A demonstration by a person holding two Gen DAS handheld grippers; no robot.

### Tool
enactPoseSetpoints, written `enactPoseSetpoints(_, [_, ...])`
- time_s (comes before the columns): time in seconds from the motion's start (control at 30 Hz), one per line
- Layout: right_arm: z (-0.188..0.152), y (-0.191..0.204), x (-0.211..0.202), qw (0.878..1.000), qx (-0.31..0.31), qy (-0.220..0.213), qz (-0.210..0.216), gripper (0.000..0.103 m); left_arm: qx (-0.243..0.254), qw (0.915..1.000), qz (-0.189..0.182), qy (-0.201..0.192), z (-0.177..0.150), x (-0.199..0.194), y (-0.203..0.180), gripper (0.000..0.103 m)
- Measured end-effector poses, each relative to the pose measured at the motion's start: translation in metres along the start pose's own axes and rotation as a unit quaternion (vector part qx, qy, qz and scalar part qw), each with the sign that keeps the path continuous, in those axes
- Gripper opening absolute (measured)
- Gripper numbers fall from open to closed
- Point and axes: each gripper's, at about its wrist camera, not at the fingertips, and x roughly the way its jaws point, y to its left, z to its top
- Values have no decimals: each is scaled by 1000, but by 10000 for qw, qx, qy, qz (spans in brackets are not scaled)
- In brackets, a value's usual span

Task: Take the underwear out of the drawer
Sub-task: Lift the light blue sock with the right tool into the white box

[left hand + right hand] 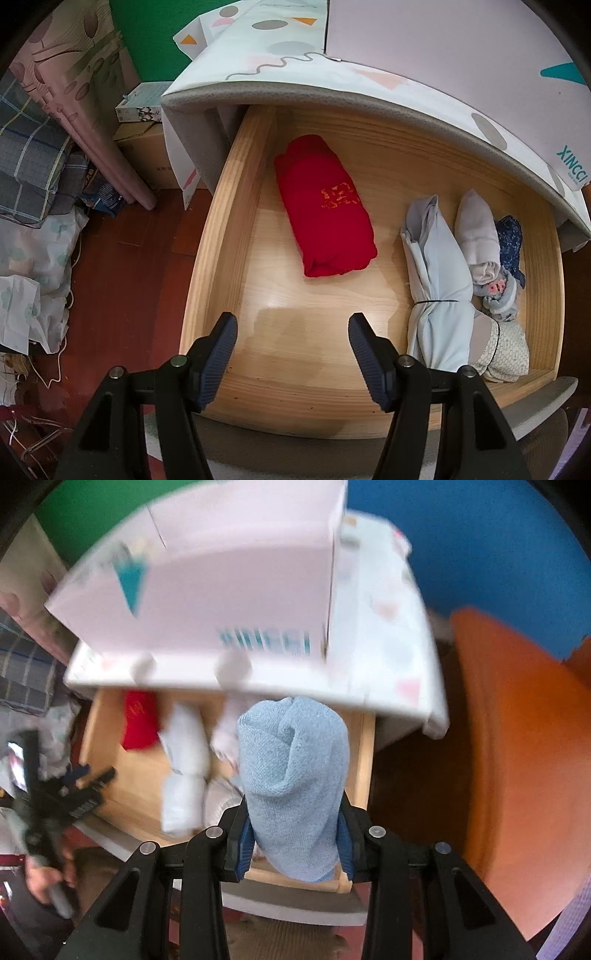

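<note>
The wooden drawer stands pulled out under a cabinet top. In it lie a red folded garment, a tied pale blue bundle, a white roll and a dark blue patterned piece. My left gripper hangs open over the drawer's front, nothing between its fingers. In the blurred right wrist view, my right gripper is shut on a rolled light blue knitted underwear piece, held up above the drawer's right end. The left gripper and the hand holding it show at the left.
A patterned mat covers the cabinet top, with a pale pink box on it. Cardboard boxes, a curtain and piled bedding crowd the floor to the left. An orange surface lies to the right.
</note>
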Motion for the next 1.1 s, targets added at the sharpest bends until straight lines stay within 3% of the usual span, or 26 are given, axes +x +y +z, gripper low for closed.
enactPoseSetpoints(0.2, [51, 15, -50, 9988, -169, -458, 18, 35, -17, 10000, -2, 17, 0, 1, 0, 64])
enactPoseSetpoints(0.43, [111, 41, -63, 9970, -364, -668, -113, 35, -142, 9999, -95, 2, 0, 1, 5, 64])
enactPoseSetpoints(0.53, [133, 54, -54, 9961, -385, -770, -175, 35, -168, 9998, -94, -42, -1, -1, 6, 64])
enactPoseSetpoints(0.67, [159, 60, -30, 9972, -357, -599, -258, 35, -166, 9998, -92, -35, -1, 0, 5, 64])
enactPoseSetpoints(1.1, [177, 55, 52, 9992, -206, -8, -353, 38, -104, 9999, -65, -22, 0, 0, 5, 64])
